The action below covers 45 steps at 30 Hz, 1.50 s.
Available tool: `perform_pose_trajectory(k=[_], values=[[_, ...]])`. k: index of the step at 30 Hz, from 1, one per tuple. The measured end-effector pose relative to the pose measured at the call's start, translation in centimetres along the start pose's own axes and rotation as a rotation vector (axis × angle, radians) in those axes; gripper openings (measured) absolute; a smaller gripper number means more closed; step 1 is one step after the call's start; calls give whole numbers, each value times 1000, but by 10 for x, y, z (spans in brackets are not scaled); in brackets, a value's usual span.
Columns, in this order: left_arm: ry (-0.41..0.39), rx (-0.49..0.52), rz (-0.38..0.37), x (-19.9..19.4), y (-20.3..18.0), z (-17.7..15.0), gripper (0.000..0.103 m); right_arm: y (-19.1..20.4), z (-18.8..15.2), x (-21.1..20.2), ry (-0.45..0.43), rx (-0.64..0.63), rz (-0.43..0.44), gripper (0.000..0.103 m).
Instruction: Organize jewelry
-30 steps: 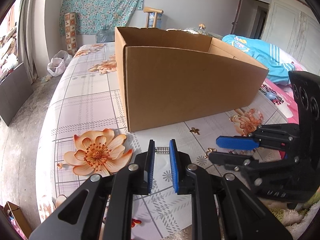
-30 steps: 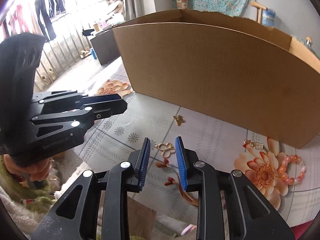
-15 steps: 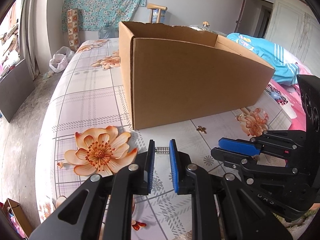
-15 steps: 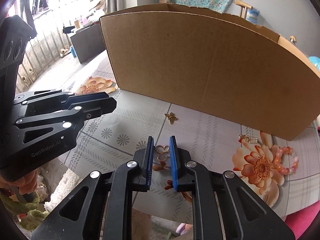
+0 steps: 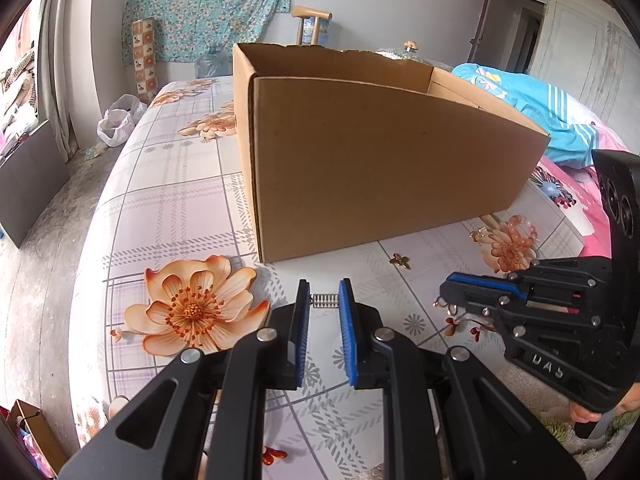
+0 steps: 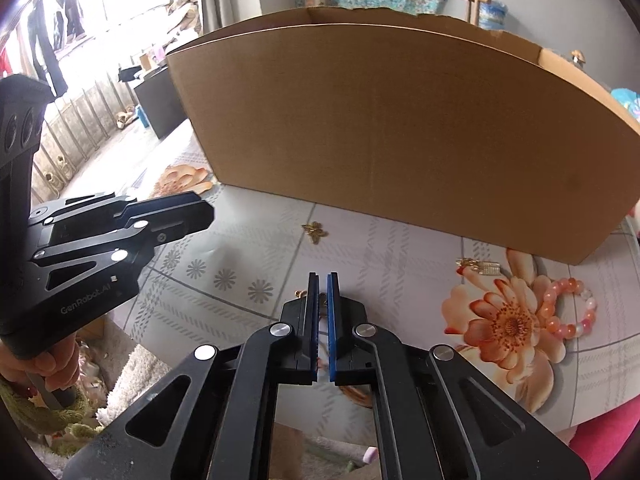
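Holding small silver spring-like piece (image 5: 325, 301) crosswise in left claw (image 5: 325, 304), centre frame. Right claw (image 6: 323, 292), lower centre, just closing on gold clover earring (image 6: 303, 293), mostly hidden. Lift slow, verify pinch, then over cardboard box (image 6: 400, 128) rim, upper frame.

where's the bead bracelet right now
The bead bracelet lies on the tablecloth at the far right of the right wrist view, curled round a printed flower's edge, just in front of the cardboard box.
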<state>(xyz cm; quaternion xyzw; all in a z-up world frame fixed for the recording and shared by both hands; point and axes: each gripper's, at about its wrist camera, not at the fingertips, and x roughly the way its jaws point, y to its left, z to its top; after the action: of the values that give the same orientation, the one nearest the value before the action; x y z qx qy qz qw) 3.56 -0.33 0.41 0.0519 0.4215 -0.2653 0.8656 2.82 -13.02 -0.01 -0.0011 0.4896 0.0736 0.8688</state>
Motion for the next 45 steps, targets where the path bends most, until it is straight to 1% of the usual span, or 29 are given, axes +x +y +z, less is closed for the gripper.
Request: perform_pose_trajectory(k=[5,7,11,15,19,25,28,33,36,37,38,41,43,45], values=[[-2,7,-3,1,-4,1,14,-29,1,-3,1,94,-30,2],[-5,8,-5,0,-5,0,14,-43,2,-4,6,148,-26,2],[-7,8,-11,-1,-5,-1,14,-67,0,-9,7,234,3,6],[-8,18,-21,-1,-7,-2,14,-80,-4,-15,17,218,-17,7],[-14,23,-29,-1,-9,-3,14,-77,-14,-16,36,174,-31,7],[-16,23,-44,-1,-8,-4,14,-52,-12,-11,30,94,-52,7],[-15,24,-51,1,-9,-5,14,-39,-9,-8,41,35,-80,7],[-17,22,-61,2,-10,-5,14,-24,-10,-5,59,12,-55,7],[-18,21,-65,2,-9,-5,14,-23,-12,-5,69,21,1,7],[-18,21,-65,2,-9,-6,14,-22,-12,-5,70,24,23,9],[-18,20,-65,3,-9,-6,14,-21,-12,-5,71,26,36,14],[-17,16,-64,3,-8,-6,14,-21,-9,-8,50,35,60,24],[-17,12,-62,2,-7,-7,14,-20,-7,-7,41,29,69,27],[-16,11,-61,2,-6,-7,14,-20,-6,-7,40,12,80,27]])
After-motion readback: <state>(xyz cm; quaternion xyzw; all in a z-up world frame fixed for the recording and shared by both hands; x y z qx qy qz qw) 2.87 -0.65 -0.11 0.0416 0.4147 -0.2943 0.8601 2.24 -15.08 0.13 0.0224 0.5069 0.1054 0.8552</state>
